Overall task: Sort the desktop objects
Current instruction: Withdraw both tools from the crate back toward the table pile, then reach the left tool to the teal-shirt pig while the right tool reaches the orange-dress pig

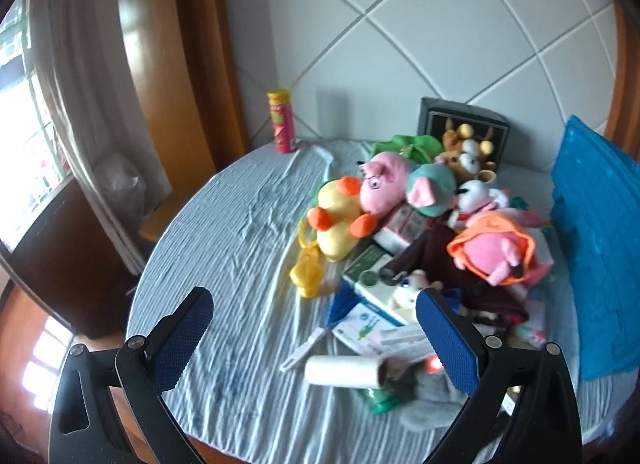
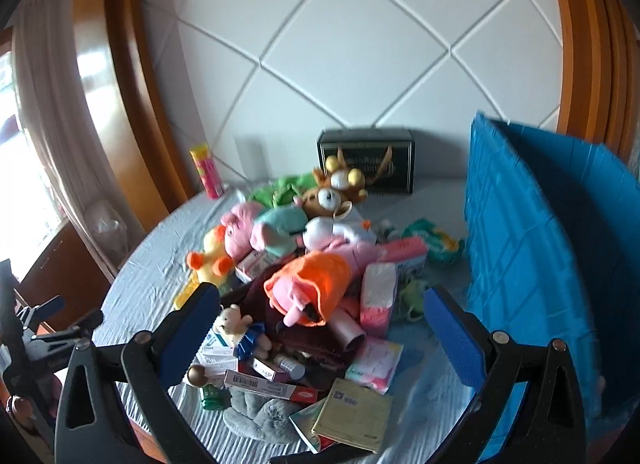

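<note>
A heap of soft toys, boxes and packets lies on a round table with a pale blue cloth (image 1: 248,232). It holds a yellow duck (image 1: 338,219), a pink pig (image 1: 382,183), an orange-hooded pink plush (image 1: 494,250) and a white lint roller (image 1: 344,371). My left gripper (image 1: 314,338) is open and empty, above the table's near edge, left of the heap. My right gripper (image 2: 322,334) is open and empty, over the near side of the heap (image 2: 308,284), with a small bear (image 2: 232,324) by its left finger.
A blue folding crate (image 2: 532,248) stands at the table's right side; it also shows in the left wrist view (image 1: 596,232). A chip can (image 1: 282,121) and a dark gift box (image 2: 366,161) stand at the back by the tiled wall. A curtain and window are at left.
</note>
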`<state>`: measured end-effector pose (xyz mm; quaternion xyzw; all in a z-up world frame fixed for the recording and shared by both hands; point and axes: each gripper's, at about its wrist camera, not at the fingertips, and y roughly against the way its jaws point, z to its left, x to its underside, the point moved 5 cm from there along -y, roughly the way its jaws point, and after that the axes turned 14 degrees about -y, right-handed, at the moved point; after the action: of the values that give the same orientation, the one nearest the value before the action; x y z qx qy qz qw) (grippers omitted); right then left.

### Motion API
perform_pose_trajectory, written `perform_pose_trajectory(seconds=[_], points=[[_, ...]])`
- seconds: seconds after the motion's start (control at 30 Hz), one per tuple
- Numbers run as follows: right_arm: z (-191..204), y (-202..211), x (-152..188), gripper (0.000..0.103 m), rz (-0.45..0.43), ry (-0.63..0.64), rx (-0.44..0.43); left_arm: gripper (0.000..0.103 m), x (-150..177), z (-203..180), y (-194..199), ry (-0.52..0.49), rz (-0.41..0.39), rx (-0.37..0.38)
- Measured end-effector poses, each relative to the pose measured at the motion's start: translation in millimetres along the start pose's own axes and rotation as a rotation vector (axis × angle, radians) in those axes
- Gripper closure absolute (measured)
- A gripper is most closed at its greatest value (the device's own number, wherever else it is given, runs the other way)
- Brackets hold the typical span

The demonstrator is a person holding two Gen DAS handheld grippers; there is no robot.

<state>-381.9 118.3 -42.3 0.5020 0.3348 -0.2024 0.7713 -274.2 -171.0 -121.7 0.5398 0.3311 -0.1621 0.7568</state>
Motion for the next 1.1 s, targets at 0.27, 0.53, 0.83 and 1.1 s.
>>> perform_pose_trajectory(seconds=[0.27, 0.53, 0.83, 1.1], points=[[-6, -74, -13, 0.000, 0.086, -0.036, 0.000, 0.000, -22, 0, -51, -0.017, 0.058, -0.016], [-18, -124, -23, 0.000, 0.150, -0.100, 0.080, 0.000, -62, -15, -97, -0.082, 0.058, 0.069], [-14, -142, -21, 0.000, 0.125, -0.236, 0.265, 0.000, -132, -54, -161, -0.384, -0.007, 0.280], [5, -173, -7, 0.000, 0.160, -0.404, 0.398, 0.000, -172, -101, -225, -0.712, -0.047, 0.409]])
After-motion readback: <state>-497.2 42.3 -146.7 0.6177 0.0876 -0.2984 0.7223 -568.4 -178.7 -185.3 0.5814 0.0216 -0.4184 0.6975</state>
